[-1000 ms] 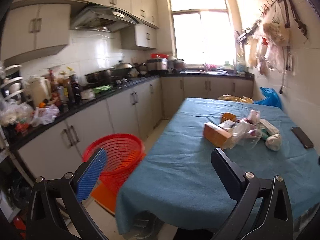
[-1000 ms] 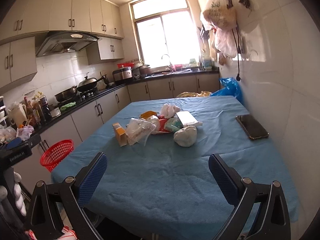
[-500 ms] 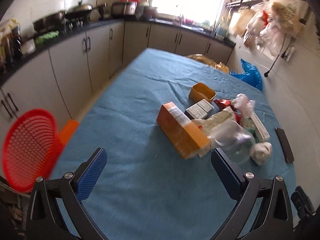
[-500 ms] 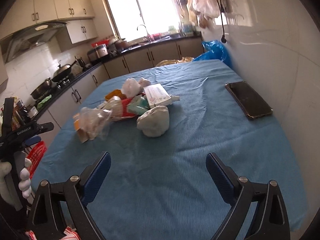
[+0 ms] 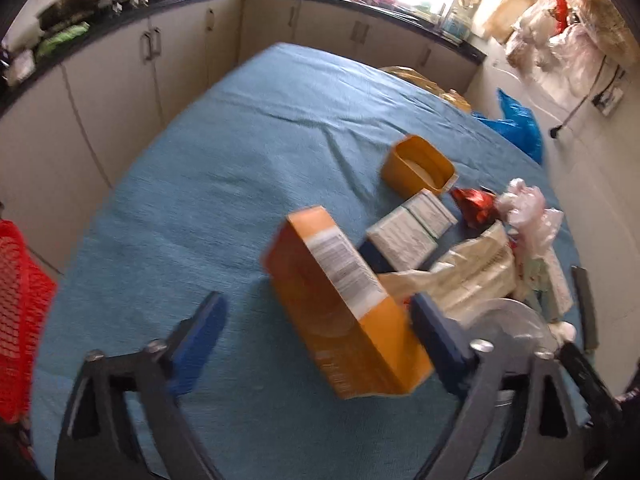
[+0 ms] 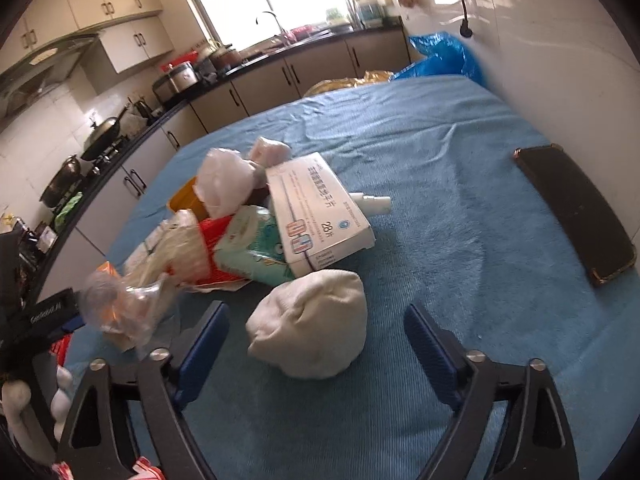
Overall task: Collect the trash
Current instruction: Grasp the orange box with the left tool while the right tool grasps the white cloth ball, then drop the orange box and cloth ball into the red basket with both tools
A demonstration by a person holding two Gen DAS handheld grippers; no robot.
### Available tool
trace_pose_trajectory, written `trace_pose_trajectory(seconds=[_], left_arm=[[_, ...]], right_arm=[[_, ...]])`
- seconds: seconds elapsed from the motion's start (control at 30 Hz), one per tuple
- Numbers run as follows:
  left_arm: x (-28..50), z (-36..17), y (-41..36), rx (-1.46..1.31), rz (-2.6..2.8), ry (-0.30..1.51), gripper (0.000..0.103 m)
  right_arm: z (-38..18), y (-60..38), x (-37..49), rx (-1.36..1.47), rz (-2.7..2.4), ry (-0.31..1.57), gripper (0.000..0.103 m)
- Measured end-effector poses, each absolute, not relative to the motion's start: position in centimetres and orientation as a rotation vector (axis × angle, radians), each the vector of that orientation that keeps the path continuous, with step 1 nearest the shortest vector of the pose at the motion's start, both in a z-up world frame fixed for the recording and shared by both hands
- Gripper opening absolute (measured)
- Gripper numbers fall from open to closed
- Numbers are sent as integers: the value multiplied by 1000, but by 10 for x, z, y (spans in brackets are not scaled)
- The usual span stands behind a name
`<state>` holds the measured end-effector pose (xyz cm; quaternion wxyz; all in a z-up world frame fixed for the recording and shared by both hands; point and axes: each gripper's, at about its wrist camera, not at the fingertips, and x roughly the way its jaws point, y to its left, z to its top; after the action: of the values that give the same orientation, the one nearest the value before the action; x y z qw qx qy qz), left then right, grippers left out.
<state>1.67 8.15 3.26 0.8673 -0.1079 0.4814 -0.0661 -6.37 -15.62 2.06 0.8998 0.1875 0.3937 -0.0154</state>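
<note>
1. Landmark: the table w/ ribbed blue cloth (image 5: 224, 168), soft-looking, slightly wrinkled. All trash sits in one heap toward the table's wall side.
2. Containers: an orange plastic tub, rounded-rectangular, open top (image 5: 418, 164), at the heap's far end; something pale lies in its bottom, can't tell what. A red plastic mesh basket (image 5: 18, 308) stands off the table's left edge, lower than the top; contents not visible.
3. Orange cardboard box w/ white printed label (image 5: 340, 300), long, rectangular, lying tilted at the heap's near-left corner. The left gripper (image 5: 316, 324) straddles it: jaws closing, box between the blue pads, the right pad just beside or on the box edge, the left pad clear of it, so not clamped.
4. Beside the box: two small white cartons w/ green print (image 5: 408, 228), a crinkly cream plastic wrapper (image 5: 476, 276), a shiny red foil wrapper (image 5: 474, 206), and a clear dome-shaped plastic piece (image 5: 508, 324).
5. White balled-up soft wad, cloth or paper (image 6: 310, 334), lumpy and matte, at the heap's near edge. The right gripper (image 6: 316, 344) frames it: jaws closing, wad between the blue pads w/ gaps both sides, nothing gripped.
6. Behind the wad: a flat white cardboard pill box w/ blue text (image 6: 316, 210), resting tilted on a teal printed soft pack (image 6: 256, 248); a scrunched white plastic bag (image 6: 226, 186) further back.
7. A black slab-shaped phone (image 6: 574, 208) lies flat on the table, well apart from the heap, near the wall.
</note>
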Motion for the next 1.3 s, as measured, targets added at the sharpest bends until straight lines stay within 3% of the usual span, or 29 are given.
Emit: trace_pose_trajectory(seconds=[0.03, 0.07, 0.1, 0.17, 0.23, 0.73, 1.0, 1.3], left_arm=[[17, 31, 80, -241, -154, 1017, 64], [16, 30, 80, -258, -161, 1014, 62], [15, 31, 81, -267, -159, 1004, 59], [11, 33, 82, -279, -169, 994, 56], [4, 35, 84, -285, -182, 981, 55], [-98, 92, 153, -295, -159, 781, 52], [-157, 113, 261, -289, 53, 700, 53], [-141, 96, 371, -309, 266, 696, 53]], right_arm=[[18, -158, -61, 393, -35, 821, 74], [15, -160, -58, 403, -34, 832, 60], [12, -162, -57, 419, -23, 840, 52], [10, -165, -57, 448, -5, 843, 43], [14, -163, -62, 426, -5, 832, 40], [84, -100, -134, 300, 75, 693, 39], [104, 17, -151, 208, 359, 713, 39], [100, 183, -90, 191, 700, 809, 40]])
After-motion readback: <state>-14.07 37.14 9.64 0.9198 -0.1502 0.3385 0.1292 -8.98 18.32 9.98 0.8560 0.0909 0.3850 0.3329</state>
